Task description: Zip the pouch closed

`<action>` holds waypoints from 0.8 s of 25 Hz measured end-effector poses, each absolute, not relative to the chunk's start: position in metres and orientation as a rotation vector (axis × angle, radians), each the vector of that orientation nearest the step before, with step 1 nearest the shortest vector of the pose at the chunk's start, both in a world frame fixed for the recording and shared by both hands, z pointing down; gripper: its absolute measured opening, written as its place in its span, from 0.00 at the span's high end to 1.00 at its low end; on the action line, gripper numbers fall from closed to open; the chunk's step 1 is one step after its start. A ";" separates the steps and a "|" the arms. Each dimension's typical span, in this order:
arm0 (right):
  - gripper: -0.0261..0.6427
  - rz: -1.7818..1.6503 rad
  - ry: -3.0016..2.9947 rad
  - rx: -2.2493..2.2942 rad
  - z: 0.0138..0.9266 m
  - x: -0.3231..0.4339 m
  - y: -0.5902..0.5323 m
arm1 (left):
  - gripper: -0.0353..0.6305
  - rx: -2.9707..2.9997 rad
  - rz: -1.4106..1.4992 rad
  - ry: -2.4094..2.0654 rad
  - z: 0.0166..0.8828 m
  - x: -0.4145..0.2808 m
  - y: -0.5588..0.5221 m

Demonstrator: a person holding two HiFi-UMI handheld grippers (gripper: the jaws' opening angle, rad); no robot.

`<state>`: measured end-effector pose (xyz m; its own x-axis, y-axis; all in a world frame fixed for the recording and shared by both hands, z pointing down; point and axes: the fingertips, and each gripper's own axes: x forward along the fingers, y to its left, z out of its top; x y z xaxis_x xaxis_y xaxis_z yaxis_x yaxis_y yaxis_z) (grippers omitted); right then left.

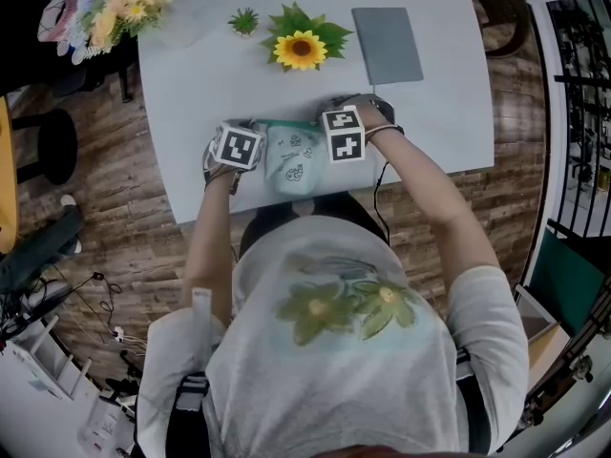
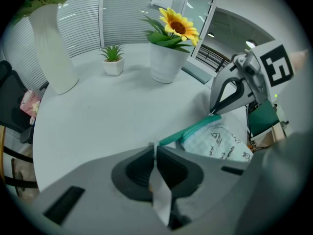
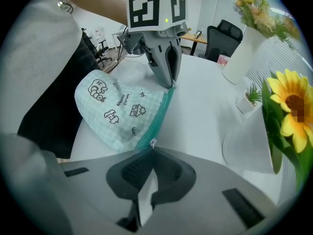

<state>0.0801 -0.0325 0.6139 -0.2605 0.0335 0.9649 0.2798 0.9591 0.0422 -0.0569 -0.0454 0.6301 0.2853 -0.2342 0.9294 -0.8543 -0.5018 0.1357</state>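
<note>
A mint checked pouch (image 1: 291,157) with cartoon prints and a teal zipper band (image 3: 159,116) lies on the white table (image 1: 449,113) near its front edge. My left gripper (image 2: 154,148) is shut on the left end of the band. My right gripper (image 3: 150,146) is shut at the band's other end, with the small metal zipper pull (image 3: 153,142) at its jaw tips. Each gripper shows in the other's view: the right gripper (image 2: 213,112) and the left gripper (image 3: 172,84) both touch the pouch. In the head view both marker cubes flank the pouch and hide the jaws.
Behind the pouch stand a potted sunflower (image 1: 300,49), a small green plant (image 1: 244,21) and a white vase of flowers (image 1: 129,3). A grey flat pad (image 1: 386,44) lies at the back right. The person's body is close to the table's front edge.
</note>
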 end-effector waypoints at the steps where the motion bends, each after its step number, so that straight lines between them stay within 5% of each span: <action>1: 0.94 -0.232 -1.824 -0.226 0.614 0.082 -0.032 | 0.91 1.911 1.225 -0.982 0.629 -0.058 -0.046; 20: 0.94 -0.124 -1.916 0.031 0.624 0.100 -0.036 | 0.91 1.917 1.219 -1.028 0.625 -0.062 -0.050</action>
<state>0.1004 -0.0358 0.6239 -0.3424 -0.0826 0.9359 0.0387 0.9940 0.1019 -0.0622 -0.0498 0.6252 0.2652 -0.2746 0.9243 -0.8645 -0.4922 0.1019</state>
